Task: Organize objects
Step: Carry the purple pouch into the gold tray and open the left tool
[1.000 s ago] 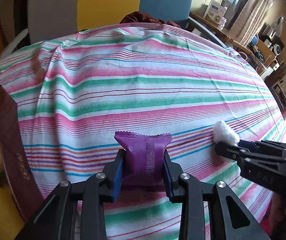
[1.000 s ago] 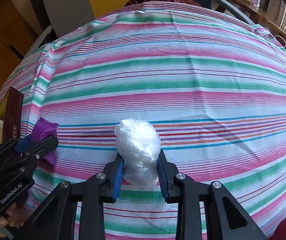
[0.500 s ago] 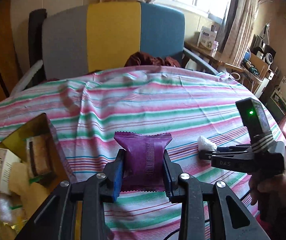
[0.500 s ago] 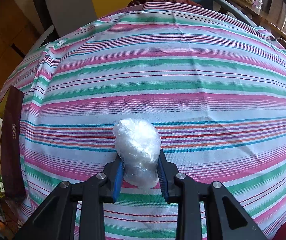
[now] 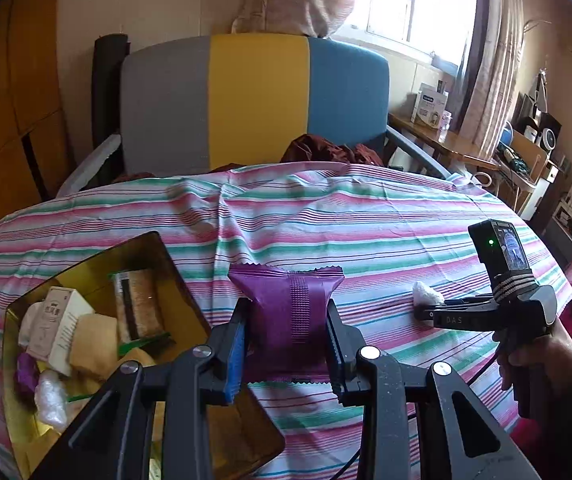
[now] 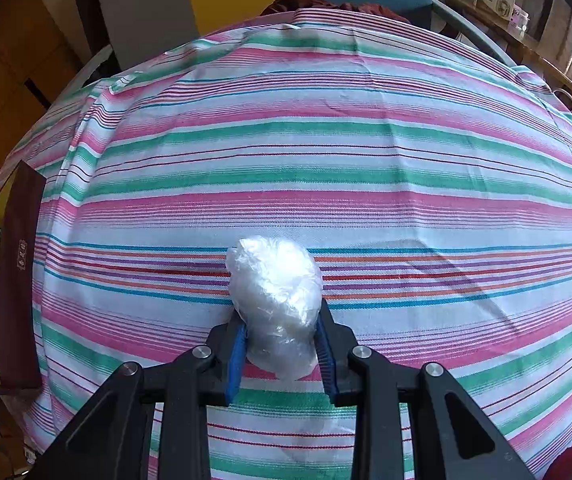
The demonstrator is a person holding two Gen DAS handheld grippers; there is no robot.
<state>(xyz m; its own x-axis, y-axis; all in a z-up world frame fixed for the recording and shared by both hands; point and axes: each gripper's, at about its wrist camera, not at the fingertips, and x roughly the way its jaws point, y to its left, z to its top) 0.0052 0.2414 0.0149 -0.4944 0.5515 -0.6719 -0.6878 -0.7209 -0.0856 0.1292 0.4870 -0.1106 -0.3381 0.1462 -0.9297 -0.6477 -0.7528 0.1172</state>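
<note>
My left gripper (image 5: pixel 286 332) is shut on a purple snack packet (image 5: pixel 288 316) and holds it above the striped tablecloth, just right of an open gold-lined box (image 5: pixel 86 272). The box holds several items: a small white carton (image 5: pixel 60 328), a brown bar, a purple packet and a clear wrapped ball. My right gripper (image 6: pixel 280 340) is shut on a white plastic-wrapped ball (image 6: pixel 276 300) low over the cloth. The right gripper also shows in the left wrist view (image 5: pixel 422 312), to the right, with the ball (image 5: pixel 426 292) at its tips.
The striped tablecloth (image 6: pixel 326 160) covers a round table. The box's dark maroon wall (image 6: pixel 16 280) stands at the table's left edge. A grey, yellow and blue chair (image 5: pixel 254 100) stands behind the table with a dark red cloth (image 5: pixel 326 152) on it. Shelves with clutter are at the right.
My left gripper has risen and drawn back toward the left with the purple packet, so the open box has come into view beneath it. My right gripper has stayed nearly still with the ball.
</note>
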